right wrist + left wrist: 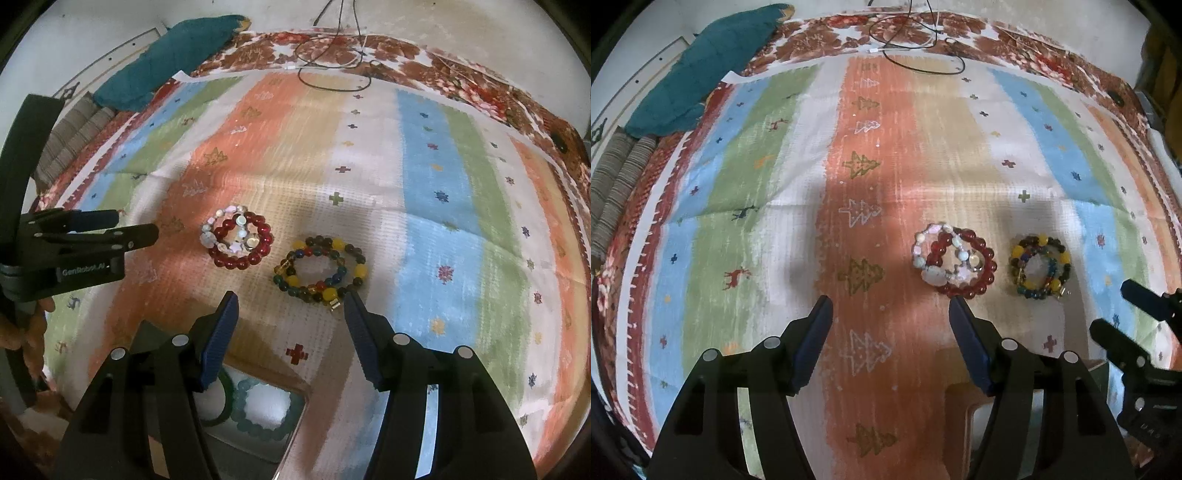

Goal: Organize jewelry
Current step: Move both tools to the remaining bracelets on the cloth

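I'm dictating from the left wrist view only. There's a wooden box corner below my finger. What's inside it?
Observer: The right wrist view shows a pale blue-green beaded bracelet lying in the wooden box.
Operator: Anything else in there?
Observer: A dark green smooth bangle beside it, partly hidden behind the right hand-held gripper.
Operator: Where does that gripper point?
Observer: It is open and aimed at the multicoloured beaded bracelet, with one fingertip close to the bracelet's gold clasp.
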`<state>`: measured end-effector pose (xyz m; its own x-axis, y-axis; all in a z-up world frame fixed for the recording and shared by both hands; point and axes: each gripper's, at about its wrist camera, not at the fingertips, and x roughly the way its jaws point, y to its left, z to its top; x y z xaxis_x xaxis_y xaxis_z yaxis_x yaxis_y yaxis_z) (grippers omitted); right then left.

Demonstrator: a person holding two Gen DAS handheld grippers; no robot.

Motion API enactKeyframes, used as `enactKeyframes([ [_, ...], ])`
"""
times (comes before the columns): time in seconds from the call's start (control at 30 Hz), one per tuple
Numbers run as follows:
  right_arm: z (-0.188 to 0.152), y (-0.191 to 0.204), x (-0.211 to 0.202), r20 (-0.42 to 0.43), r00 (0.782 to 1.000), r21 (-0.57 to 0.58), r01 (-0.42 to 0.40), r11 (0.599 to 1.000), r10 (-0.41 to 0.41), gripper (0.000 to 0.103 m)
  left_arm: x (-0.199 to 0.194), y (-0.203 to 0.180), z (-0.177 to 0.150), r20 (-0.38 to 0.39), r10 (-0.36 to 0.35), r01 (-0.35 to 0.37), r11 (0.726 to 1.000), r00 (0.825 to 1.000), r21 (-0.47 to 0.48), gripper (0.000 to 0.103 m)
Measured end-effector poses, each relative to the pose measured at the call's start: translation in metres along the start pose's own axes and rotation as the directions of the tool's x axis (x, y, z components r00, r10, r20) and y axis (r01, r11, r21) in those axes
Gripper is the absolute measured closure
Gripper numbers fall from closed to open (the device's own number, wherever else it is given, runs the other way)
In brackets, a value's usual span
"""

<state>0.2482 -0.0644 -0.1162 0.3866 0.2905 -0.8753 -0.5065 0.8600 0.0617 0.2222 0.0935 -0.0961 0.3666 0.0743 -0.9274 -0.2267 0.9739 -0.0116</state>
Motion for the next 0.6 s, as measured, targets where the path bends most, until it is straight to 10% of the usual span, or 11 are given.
enactKeyframes([
  [0.6,0.013,0.011,0.036,-0.075,0.997,-0.041,0.007,0.999,-0.01,0.044,0.036,0.005,0.018,-0.04,-0.008,0.007,1.0,0.999,-0.025,0.04],
])
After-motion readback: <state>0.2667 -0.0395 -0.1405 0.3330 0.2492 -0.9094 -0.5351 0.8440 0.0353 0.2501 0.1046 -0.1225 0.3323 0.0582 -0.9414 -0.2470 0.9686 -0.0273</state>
